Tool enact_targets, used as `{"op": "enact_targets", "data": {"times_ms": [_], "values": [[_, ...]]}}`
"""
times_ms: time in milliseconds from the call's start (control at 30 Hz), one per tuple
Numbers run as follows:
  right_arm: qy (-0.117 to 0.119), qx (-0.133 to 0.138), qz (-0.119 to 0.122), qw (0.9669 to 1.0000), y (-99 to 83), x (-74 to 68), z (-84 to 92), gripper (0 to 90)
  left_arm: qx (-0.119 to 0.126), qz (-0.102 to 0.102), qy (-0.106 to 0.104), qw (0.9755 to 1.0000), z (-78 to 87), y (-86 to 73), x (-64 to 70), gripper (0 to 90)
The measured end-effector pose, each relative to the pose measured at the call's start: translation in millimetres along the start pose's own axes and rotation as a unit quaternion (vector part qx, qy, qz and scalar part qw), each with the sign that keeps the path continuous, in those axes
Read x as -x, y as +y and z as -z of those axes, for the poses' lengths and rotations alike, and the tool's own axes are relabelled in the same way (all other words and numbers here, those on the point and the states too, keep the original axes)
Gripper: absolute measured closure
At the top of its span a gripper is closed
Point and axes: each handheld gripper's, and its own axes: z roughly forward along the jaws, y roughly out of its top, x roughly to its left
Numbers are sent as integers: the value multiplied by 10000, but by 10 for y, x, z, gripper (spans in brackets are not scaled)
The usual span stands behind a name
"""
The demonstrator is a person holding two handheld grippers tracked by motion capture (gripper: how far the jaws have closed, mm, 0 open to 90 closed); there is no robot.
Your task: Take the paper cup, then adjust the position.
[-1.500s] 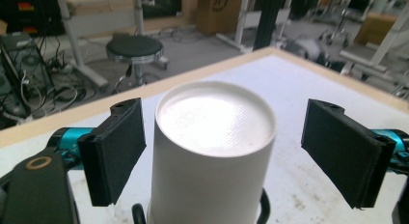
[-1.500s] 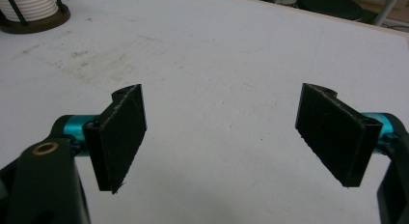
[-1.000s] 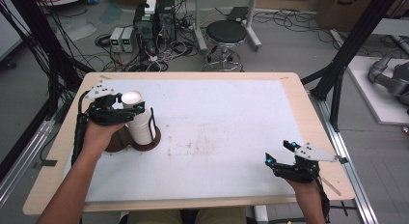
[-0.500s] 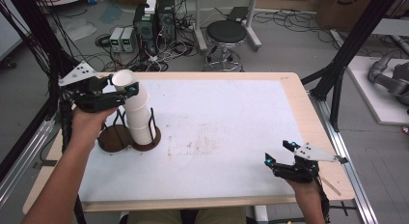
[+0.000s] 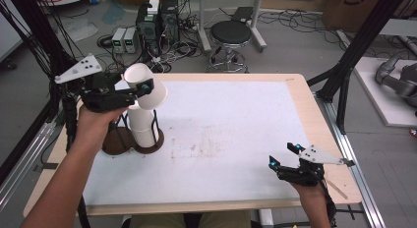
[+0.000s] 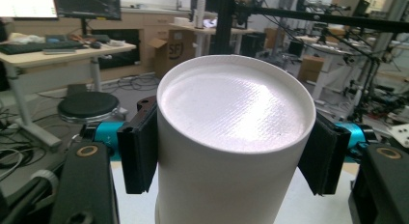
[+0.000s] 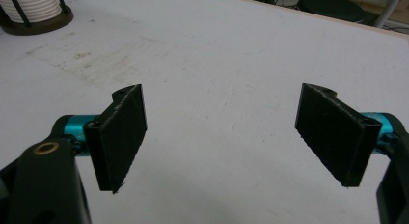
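Observation:
My left gripper (image 5: 140, 90) is shut on a white paper cup (image 5: 150, 93), held upside down and tilted above the table's left side. Its jaws have just been closing, with the cup between them. In the left gripper view both black pads (image 6: 140, 151) press on the sides of the cup (image 6: 234, 137), whose flat bottom faces the camera. Just below stands a stack of white cups (image 5: 142, 127) in a dark wire holder (image 5: 118, 144). My right gripper (image 5: 283, 155) rests open near the front right edge, with nothing between its pads (image 7: 120, 132).
A white mat (image 5: 221, 129) covers the wooden table. The cup stack in its holder (image 7: 31, 4) lies far off at the upper left of the right gripper view. Beyond the table are a black stool (image 5: 231, 34), computers and cables on the floor.
The left hand has risen and drawn back to the left, lifting the top cup off the stack and tilting it. The right hand has not moved.

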Motion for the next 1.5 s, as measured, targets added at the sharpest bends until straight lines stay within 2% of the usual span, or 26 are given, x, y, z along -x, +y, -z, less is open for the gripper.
{"op": "enact_targets", "data": {"times_ms": [33,67,133,200,400,633,967,1067,1500], "values": [[9,3,8,10000,0,0,-2,188,-19,-4,-73,10000,-35,-19,27,331],[11,5,5,10000,1,-3,-3,188,-37,-37,-236,9997,-103,-64,81,332],[17,13,7,10000,1,-3,-5,188,-26,-53,-299,9995,-134,-93,108,331],[75,15,15,10000,3,-10,-9,188,-68,-66,-493,9987,-223,-184,168,331],[193,20,40,9998,25,-40,-40,187,-135,-60,-721,9973,-360,-362,258,330],[302,23,90,9995,54,-76,-81,187,-196,-57,-862,9961,-425,-468,311,330],[483,-16,140,9987,113,-147,-159,187,-367,-102,-959,9947,-538,-685,360,329],[581,-5,223,9981,138,-192,-186,187,-414,-183,-1006,9939,-567,-753,396,329],[915,-24,342,9952,186,-285,-257,186,-535,-199,-1076,9926,-634,-912,453,329]]}}
